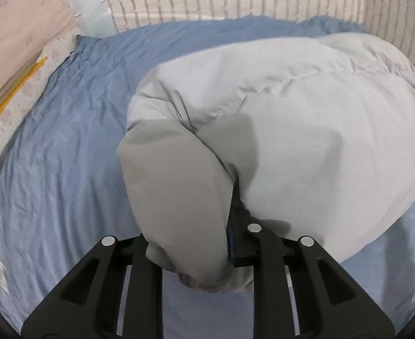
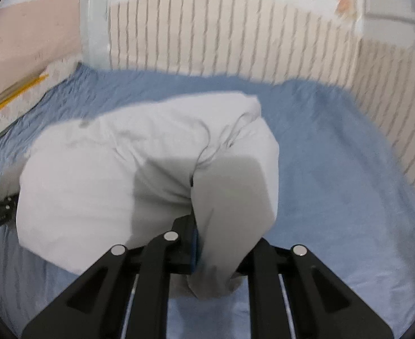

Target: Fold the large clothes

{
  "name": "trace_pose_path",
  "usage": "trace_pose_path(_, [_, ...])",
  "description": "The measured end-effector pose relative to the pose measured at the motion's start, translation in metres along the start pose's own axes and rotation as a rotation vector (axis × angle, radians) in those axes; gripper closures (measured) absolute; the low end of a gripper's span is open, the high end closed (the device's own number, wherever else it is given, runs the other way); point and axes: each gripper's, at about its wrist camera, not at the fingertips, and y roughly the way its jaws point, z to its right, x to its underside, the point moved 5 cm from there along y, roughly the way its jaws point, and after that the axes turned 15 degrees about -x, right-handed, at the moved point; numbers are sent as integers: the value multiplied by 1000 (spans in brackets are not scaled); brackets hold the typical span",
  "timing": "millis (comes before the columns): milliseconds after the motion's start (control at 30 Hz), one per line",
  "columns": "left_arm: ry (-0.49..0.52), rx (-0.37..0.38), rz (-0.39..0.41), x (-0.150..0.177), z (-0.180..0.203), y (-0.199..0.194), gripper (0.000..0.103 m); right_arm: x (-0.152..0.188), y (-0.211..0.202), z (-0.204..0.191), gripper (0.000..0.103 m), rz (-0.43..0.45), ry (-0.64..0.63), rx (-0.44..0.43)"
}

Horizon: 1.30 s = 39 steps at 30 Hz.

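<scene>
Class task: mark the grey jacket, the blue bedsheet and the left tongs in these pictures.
grey jacket point(image 1: 306, 130): left wrist view, its broad back panel.
blue bedsheet point(image 1: 66, 141): left wrist view, bare wrinkled area.
left tongs point(image 1: 207, 254): left wrist view, between the tips, shut on the jacket.

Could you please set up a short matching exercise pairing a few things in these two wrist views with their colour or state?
Things:
1. jacket
2. bed sheet
3. left tool
4. strip at the bed's far left edge

Colour or state:
A. blue, wrinkled
B. yellow
C. pale grey, bunched up and lifted at two ends
D. black, shut on a fold of cloth

Pairs: 1-C, 2-A, 3-D, 4-B
</scene>
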Motion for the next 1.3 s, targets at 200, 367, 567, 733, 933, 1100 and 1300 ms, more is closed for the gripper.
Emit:
trace_pose_path(200, [58, 76, 62, 51, 72, -62, 83, 65, -76, 75, 91, -40, 28, 115])
trace_pose_path(367, [149, 27, 10, 88, 100, -50, 74, 140, -47, 116, 82, -195, 160, 55])
trace_pose_path(567, [132, 17, -32, 87, 90, -40, 56, 157, -42, 124, 56, -228, 213, 37])
trace_pose_path(733, [113, -19, 2, 76, 59, -53, 33, 159, -67, 142, 38, -164, 250, 49])
trace_pose_path(933, [83, -43, 75, 66, 18, -86, 27, 133, -97, 145, 37, -77, 245, 169])
trace_pose_path(1100, [-6, -73, 232, 39, -49, -150, 3, 92, -140, 91, 17, 88, 189, 149])
trace_pose_path(1300, [-106, -88, 324, -4, -85, -200, 3, 55, -187, 19, 8, 224, 150, 110])
